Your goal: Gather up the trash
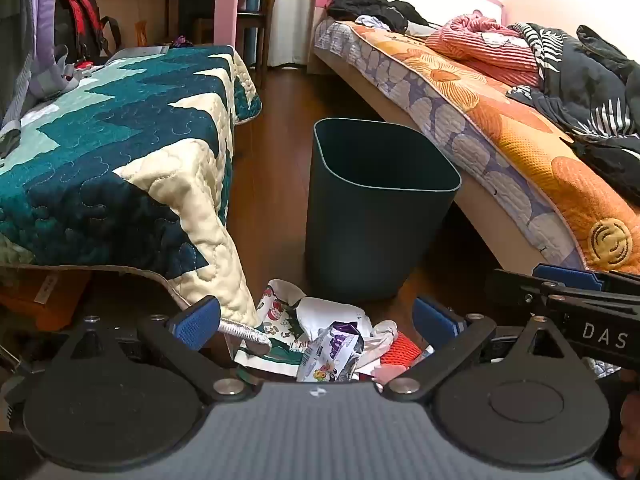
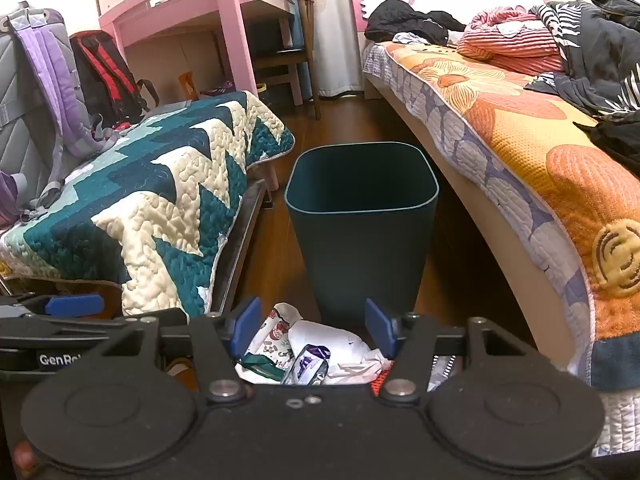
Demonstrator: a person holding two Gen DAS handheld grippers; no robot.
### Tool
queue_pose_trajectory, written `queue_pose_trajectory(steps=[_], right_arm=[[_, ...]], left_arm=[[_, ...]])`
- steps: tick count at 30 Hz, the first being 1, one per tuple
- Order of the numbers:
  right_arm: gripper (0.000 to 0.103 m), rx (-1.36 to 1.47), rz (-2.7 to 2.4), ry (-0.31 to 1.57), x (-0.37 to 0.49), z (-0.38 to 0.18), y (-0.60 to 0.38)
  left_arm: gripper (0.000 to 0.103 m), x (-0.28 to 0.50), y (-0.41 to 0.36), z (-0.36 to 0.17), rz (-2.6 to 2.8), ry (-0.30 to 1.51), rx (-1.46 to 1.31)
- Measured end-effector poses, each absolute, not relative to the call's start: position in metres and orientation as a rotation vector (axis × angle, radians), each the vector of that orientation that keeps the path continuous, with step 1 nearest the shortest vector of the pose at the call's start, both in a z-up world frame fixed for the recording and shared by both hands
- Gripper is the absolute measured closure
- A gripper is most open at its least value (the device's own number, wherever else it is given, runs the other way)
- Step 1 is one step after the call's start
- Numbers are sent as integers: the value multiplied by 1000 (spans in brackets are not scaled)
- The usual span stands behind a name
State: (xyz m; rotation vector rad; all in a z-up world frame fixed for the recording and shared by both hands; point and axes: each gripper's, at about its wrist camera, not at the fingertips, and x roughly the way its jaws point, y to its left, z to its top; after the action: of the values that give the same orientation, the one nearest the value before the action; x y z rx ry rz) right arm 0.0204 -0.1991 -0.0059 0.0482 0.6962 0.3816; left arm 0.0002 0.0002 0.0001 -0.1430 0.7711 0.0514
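A dark teal bin (image 1: 380, 208) (image 2: 360, 220) stands upright on the wooden floor between two beds, its inside dark. In front of it lies a heap of trash (image 1: 320, 340) (image 2: 316, 348): printed wrappers, crumpled white paper, a purple-and-white packet (image 1: 340, 340) (image 2: 308, 364) and an orange-red net (image 1: 402, 350). My left gripper (image 1: 316, 320) hangs open above the heap, its blue pads wide apart and touching nothing. My right gripper (image 2: 312, 326) is open too, over the same heap. Each gripper shows at the edge of the other's view.
A low bed with a teal and cream quilt (image 1: 132, 160) (image 2: 168, 200) is on the left, backpacks (image 2: 44, 92) on it. A bed with an orange flowered cover (image 1: 500, 132) (image 2: 520, 152) and piled clothes runs along the right. A pink desk (image 2: 200, 8) stands behind.
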Motion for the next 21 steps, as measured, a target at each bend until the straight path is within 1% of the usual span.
queue_pose_trajectory(steps=[21], right_arm=[[45,48,382,695,20,-7,-199]], left_arm=[[0,0,0,0,55,765,-135]])
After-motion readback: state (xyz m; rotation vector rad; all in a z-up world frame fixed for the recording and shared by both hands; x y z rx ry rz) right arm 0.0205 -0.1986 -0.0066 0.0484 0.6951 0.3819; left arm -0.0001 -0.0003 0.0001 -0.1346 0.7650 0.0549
